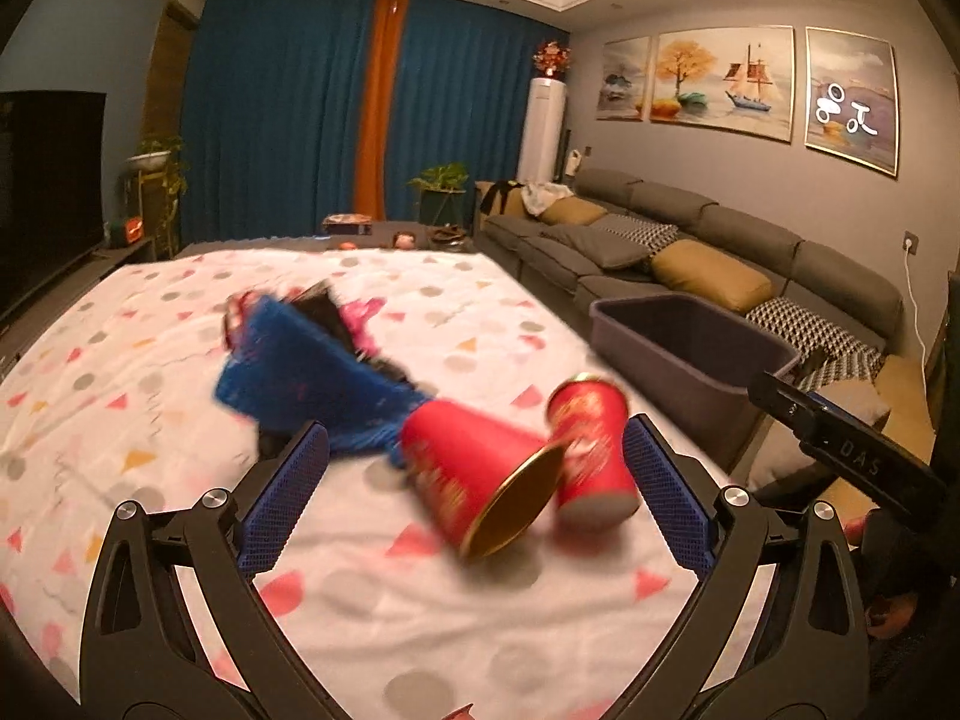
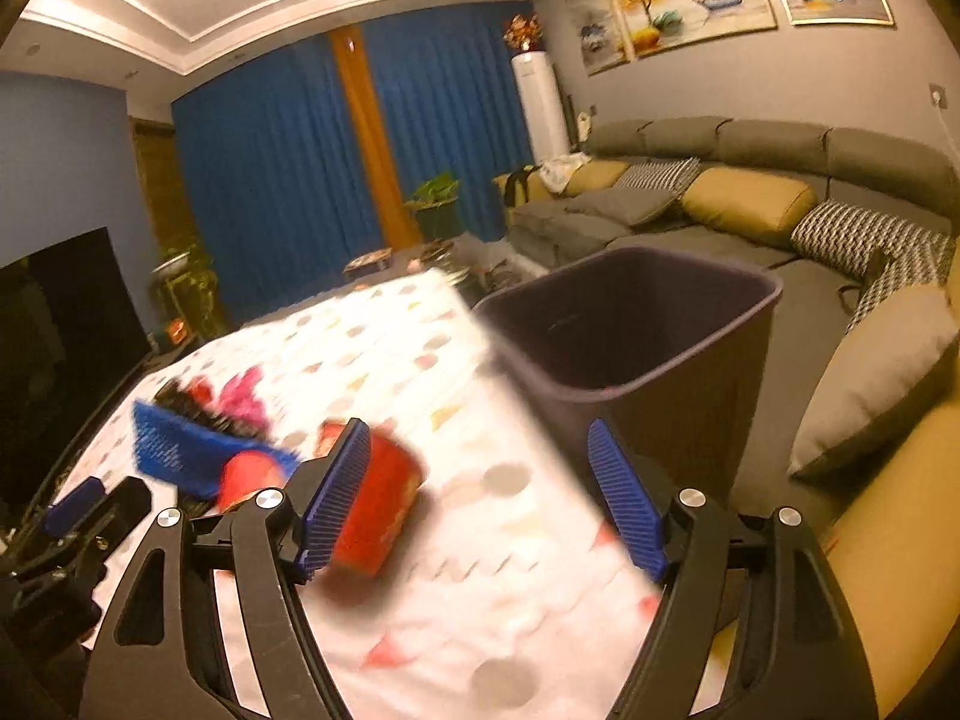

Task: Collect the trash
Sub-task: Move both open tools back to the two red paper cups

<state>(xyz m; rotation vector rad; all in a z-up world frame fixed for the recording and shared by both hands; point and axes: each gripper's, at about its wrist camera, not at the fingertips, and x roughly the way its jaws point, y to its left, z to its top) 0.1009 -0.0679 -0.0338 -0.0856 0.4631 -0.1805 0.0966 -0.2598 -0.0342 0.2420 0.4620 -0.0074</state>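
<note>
We see glossy red cans (image 1: pixel 480 480), a matt plastic bin (image 2: pixel 636 330), ribbed tong pads (image 1: pixel 288 498), and a cloth-covered table (image 1: pixel 150 420).

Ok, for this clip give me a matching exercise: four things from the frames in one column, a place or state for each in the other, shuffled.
1. red paper cup with gold rim
2. red can
3. dark plastic bin
4. blue mesh bag

a. beside the table, by the sofa
b. lying tipped over
c. crumpled, farther back on the cloth
d. standing just right of the cup

Pairs: 1-b, 2-d, 3-a, 4-c
</note>
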